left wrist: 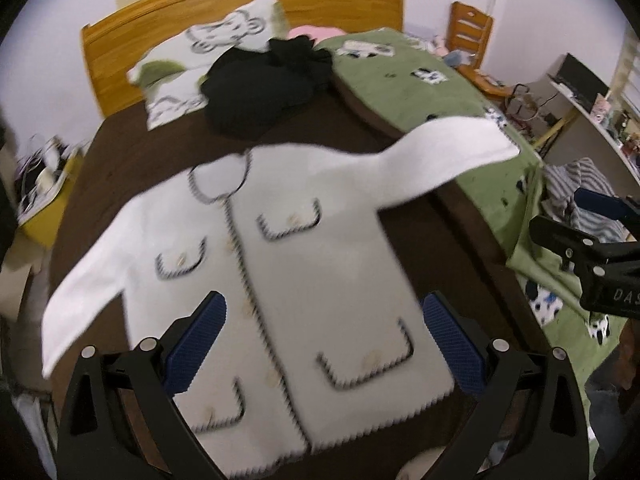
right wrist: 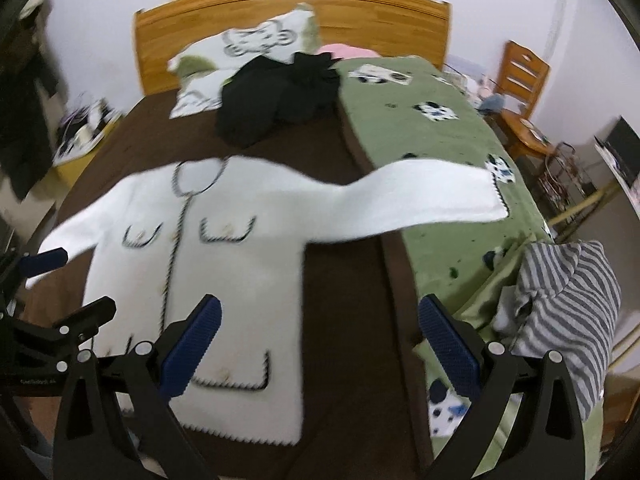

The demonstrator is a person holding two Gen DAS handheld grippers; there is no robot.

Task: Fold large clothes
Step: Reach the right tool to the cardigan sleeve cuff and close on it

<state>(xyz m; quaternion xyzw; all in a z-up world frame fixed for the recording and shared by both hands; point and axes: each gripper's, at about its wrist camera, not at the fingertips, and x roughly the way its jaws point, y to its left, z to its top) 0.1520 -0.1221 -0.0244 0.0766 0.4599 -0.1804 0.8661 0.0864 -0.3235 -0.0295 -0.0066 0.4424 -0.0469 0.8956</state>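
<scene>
White cardigan (left wrist: 280, 280) lies face up, buttoned, on the brown bedspread (left wrist: 160, 152), both sleeves spread; one sleeve (right wrist: 420, 196) reaches onto the green blanket (right wrist: 440, 148). Left gripper (left wrist: 324, 344) hovers above the hem, fingers wide, holding nothing. Right gripper (right wrist: 320, 344) likewise wide and empty, near the cardigan's side edge. Black garment (left wrist: 260, 88) sits by the pillow (left wrist: 208, 52); striped cloth (right wrist: 568, 312) at the bed's right.
</scene>
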